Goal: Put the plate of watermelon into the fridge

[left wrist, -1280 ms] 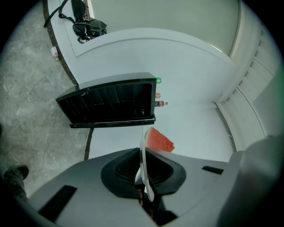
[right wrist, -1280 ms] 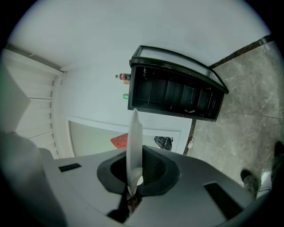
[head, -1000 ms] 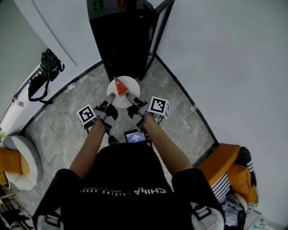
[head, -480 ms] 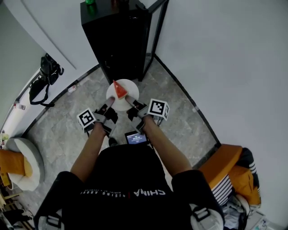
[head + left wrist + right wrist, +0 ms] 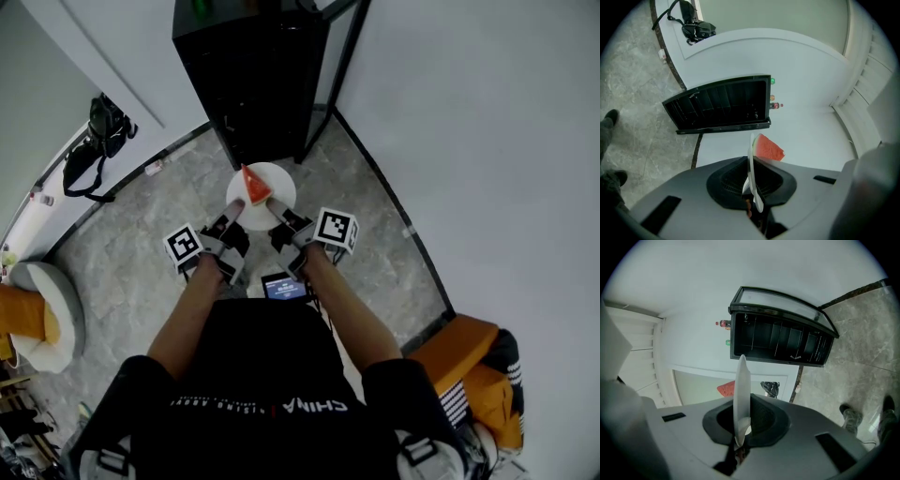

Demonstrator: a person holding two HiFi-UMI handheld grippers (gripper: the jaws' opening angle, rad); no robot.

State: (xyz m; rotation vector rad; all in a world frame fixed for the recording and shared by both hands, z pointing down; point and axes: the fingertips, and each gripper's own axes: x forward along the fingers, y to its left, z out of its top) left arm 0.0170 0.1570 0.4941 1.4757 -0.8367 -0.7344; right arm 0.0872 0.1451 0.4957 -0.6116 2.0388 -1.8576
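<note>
A white plate (image 5: pixel 268 208) with a red watermelon wedge (image 5: pixel 254 185) is held level above the floor, just in front of the black fridge (image 5: pixel 253 84). The fridge's glass door (image 5: pixel 339 58) stands open to the right. My left gripper (image 5: pixel 232 206) is shut on the plate's near left rim and my right gripper (image 5: pixel 277 205) on its near right rim. In the left gripper view the plate (image 5: pixel 751 161) shows edge-on between the jaws of the left gripper (image 5: pixel 753 190), with the wedge (image 5: pixel 768 149) beyond. The right gripper view shows the plate (image 5: pixel 741 390) clamped in the right gripper (image 5: pixel 739 430).
A black bag (image 5: pixel 92 141) lies by the left wall. A round white seat with an orange cushion (image 5: pixel 39 323) is at the lower left, and an orange chair (image 5: pixel 473 370) at the lower right. Small bottles (image 5: pixel 200 7) stand on the fridge top. White walls close in on the right.
Almost nothing differs. The plate and both grippers have drifted slightly to the right in the head view, with both grips unchanged.
</note>
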